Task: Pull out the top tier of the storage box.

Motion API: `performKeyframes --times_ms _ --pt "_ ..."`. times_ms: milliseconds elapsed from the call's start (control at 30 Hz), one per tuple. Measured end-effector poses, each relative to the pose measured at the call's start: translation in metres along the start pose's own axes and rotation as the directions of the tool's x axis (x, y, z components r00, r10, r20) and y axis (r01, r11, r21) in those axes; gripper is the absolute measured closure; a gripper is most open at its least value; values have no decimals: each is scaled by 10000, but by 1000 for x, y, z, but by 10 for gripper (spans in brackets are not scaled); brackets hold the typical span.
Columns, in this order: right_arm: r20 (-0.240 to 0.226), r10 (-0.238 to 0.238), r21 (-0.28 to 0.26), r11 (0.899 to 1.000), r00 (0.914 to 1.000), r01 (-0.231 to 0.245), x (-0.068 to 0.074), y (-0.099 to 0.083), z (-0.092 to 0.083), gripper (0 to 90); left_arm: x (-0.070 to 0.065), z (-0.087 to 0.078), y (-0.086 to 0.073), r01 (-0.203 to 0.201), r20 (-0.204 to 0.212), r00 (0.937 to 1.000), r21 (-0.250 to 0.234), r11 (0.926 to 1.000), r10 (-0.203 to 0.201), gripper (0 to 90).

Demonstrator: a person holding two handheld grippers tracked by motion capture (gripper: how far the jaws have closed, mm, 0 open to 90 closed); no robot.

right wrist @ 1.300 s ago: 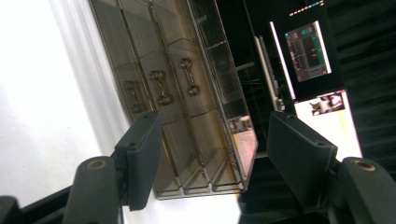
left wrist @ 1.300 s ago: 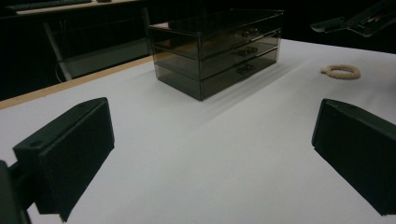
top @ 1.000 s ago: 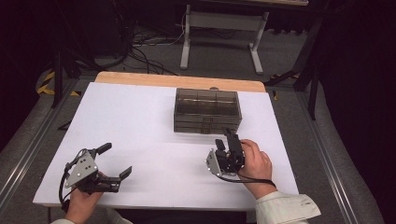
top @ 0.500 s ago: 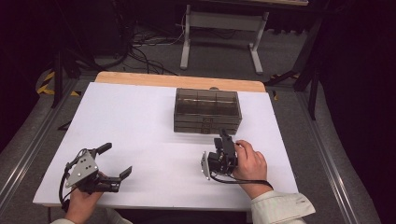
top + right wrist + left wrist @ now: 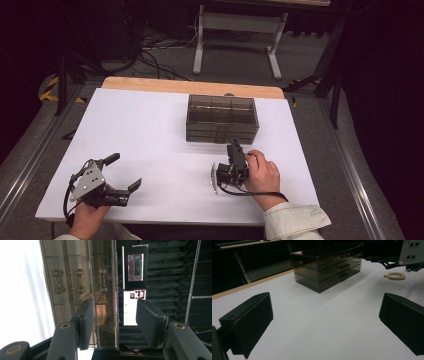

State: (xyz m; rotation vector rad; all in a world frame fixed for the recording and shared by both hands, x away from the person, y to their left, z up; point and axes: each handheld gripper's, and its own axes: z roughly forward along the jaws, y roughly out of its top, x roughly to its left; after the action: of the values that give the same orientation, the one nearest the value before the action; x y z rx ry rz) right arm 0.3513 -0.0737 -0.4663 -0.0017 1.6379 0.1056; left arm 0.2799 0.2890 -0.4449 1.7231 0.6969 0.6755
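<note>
A smoky clear three-drawer box stands at the middle back of the white table. My right gripper is low just in front of it, rolled on its side and pointing at the drawer fronts. In the right gripper view its jaws are open and have just been closing, with nothing between them; the drawer handles show just beyond. My left gripper is wide open at the front left. The left gripper view shows the box and a beige braided ring under the right gripper.
A wooden strip edges the table's far side. Behind it stand a white metal stand and floor cables. Metal rails run along both table sides. White tabletop stretches between the two grippers.
My right gripper has sunk toward the table and shifted a little left, closer to the drawer fronts. The left gripper has stayed put.
</note>
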Motion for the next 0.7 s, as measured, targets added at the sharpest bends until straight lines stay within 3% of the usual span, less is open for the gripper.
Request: performKeyframes --times_ms 67,133,200,267,700 --pt "65 -235 -59 9997 9997 236 0 1 1 504 0 0 0 1 9 10000 25 10000 -2 1" --pt "96 -101 -15 9999 9999 101 2 2 1 509 0 0 0 3 17 10000 21 10000 -3 1" --pt "141 -448 -145 9989 9989 451 1 3 3 517 0 0 0 -16 31 10000 29 10000 16 2" --pt "124 -94 -34 10000 9999 94 3 3 4 530 0 1 0 -84 87 9999 55 9999 83 2" --pt "161 -295 12 9996 9994 295 6 11 21 554 0 0 0 -87 125 9999 77 9999 86 1"
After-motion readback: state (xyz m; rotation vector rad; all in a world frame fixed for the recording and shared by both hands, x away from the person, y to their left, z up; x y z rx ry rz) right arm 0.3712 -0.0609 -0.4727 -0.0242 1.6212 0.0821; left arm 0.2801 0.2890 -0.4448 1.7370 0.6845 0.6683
